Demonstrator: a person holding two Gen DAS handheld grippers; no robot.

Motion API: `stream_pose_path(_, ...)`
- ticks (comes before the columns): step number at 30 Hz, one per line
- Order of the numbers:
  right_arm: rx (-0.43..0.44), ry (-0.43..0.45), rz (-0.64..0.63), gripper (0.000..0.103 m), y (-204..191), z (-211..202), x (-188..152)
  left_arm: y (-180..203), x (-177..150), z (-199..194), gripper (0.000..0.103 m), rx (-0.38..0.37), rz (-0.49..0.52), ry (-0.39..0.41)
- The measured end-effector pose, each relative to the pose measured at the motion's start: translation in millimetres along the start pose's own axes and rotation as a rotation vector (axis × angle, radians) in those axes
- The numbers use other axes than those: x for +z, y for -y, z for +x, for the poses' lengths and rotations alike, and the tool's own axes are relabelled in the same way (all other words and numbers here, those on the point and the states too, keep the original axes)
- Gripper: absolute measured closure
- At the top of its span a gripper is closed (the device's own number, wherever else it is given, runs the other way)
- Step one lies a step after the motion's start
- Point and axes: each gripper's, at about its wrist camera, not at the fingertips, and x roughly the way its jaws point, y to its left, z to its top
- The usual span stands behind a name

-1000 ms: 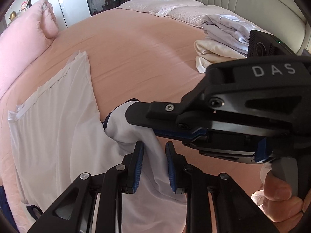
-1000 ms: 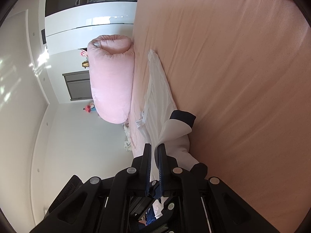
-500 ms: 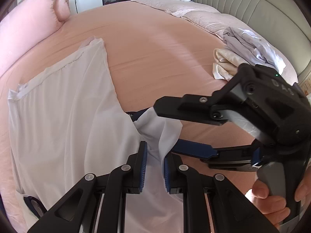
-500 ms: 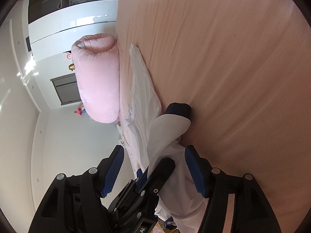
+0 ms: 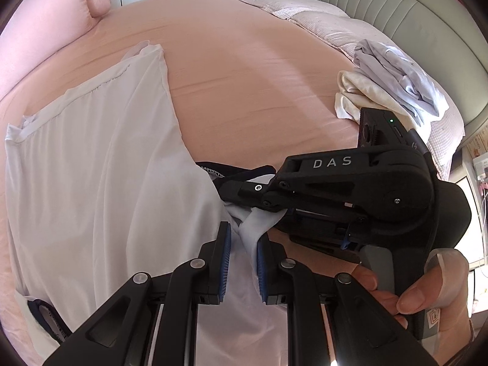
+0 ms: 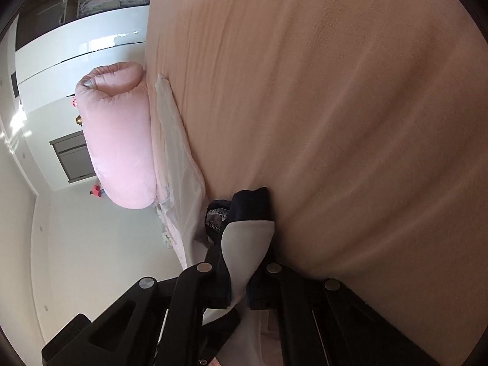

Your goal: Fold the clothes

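We are working on the peach bed sheet [image 5: 244, 70], where the white shirt [image 5: 91, 183] is lying spread flat, its hem running toward the pink bolster [image 5: 45, 21] at the sheet's far left edge. We are pinching a bunched fold of the shirt's sleeve with the left gripper [image 5: 243, 254], its blue pads [image 5: 225, 262] clamped on the white cloth. Just beyond it, toward the middle of the sheet, we are holding the right gripper [image 5: 241, 187] closed on the same sleeve, close to the navy cuff [image 5: 238, 172] (the cuff is lying right on the sheet, past the fingertips). In the right wrist view the white sleeve fabric [image 6: 247, 244] is rising between the right gripper's [image 6: 241, 289] fingers, with the navy cuff [image 6: 253, 204] sticking out ahead of it against the sheet [image 6: 366, 122]. A pile of other clothes [image 5: 387, 82] is sitting well apart from the shirt, at the sheet's far right by the padded headboard [image 5: 396, 9]. Our right hand [image 5: 411, 292] is gripping the tool's handle.
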Motion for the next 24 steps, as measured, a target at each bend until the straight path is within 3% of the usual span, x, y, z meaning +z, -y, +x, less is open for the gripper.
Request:
stream_pose_path(4, -0.043, 0.021, -0.12, 0.1, -20.5, -4.0, -2.8, -1.1, 1.0, 2.6, 0.089, -0.003, 0.007, -0.017)
stream_pose_path(7, -0.026, 0.051, -0.181, 0.1, -32.5, -10.9, -3.4, 3.5, 4.1, 2.6, 0.088, -0.081, 0.019, -0.051)
stream_pose_path(10, -0.012, 0.076, -0.209, 0.1, -38.1, -18.9, -0.9, 9.8, 6.5, 5.0, 0.079, -0.034, 0.052, -0.087)
stream_pose_path(14, 0.0, 0.104, -0.247, 0.1, -42.9, -33.3, 0.5, 8.7, 5.3, 6.5, 0.054, 0.005, 0.061, -0.087)
stream_pose_path(18, 0.019, 0.133, -0.286, 0.1, -47.4, -49.7, 0.9, 11.7, 6.2, 5.3, 0.053, 0.0, 0.055, -0.08)
stream_pose_path(24, 0.057, 0.158, -0.323, 0.1, -51.0, -66.1, -6.5, 24.8, 6.5, 2.6, 0.052, 0.053, 0.087, -0.053)
